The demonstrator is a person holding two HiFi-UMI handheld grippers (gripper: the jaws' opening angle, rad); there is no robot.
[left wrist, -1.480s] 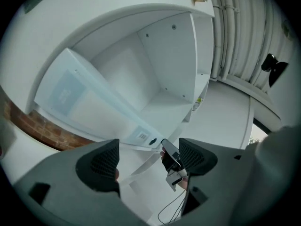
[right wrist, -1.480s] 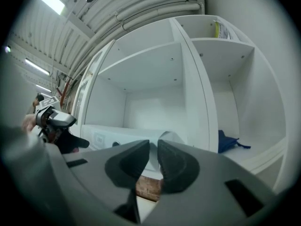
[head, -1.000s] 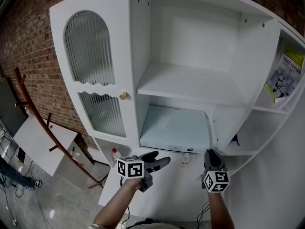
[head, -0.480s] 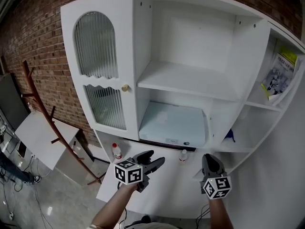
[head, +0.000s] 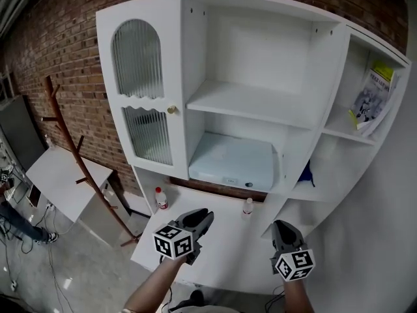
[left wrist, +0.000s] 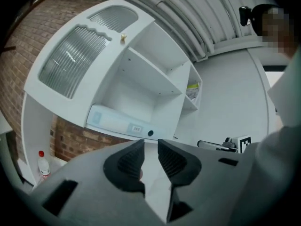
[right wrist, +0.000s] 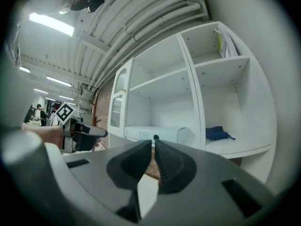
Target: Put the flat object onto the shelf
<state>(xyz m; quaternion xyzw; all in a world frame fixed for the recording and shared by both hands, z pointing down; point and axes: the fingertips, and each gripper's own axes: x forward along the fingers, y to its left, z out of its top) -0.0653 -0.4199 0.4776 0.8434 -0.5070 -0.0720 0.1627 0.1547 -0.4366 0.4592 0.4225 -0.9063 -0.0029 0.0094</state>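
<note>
The flat object, a pale blue-white box [head: 231, 162], lies on the lower middle shelf of the white cabinet [head: 260, 106]. It also shows in the left gripper view as the box [left wrist: 122, 121] and in the right gripper view as the box [right wrist: 153, 134]. My left gripper [head: 203, 217] hangs over the cabinet's ledge, well short of the box. Its jaws are closing, with a narrow gap and nothing between them [left wrist: 150, 147]. My right gripper [head: 281, 227] is level with it to the right. Its jaws are also closing, tips almost together and empty [right wrist: 153, 147].
A red-capped bottle [head: 159, 197] and a small bottle [head: 247, 205] stand on the ledge [head: 221, 246]. A blue cloth [head: 306, 173] and a booklet [head: 371, 100] sit in the right side shelves. A ribbed-glass door [head: 140, 96] closes the left. A wooden rack [head: 71, 155] leans at left.
The left jaws went from wide open to nearly together. Both grippers sank lower in the head view and drew back from the cabinet, which now shows more fully.
</note>
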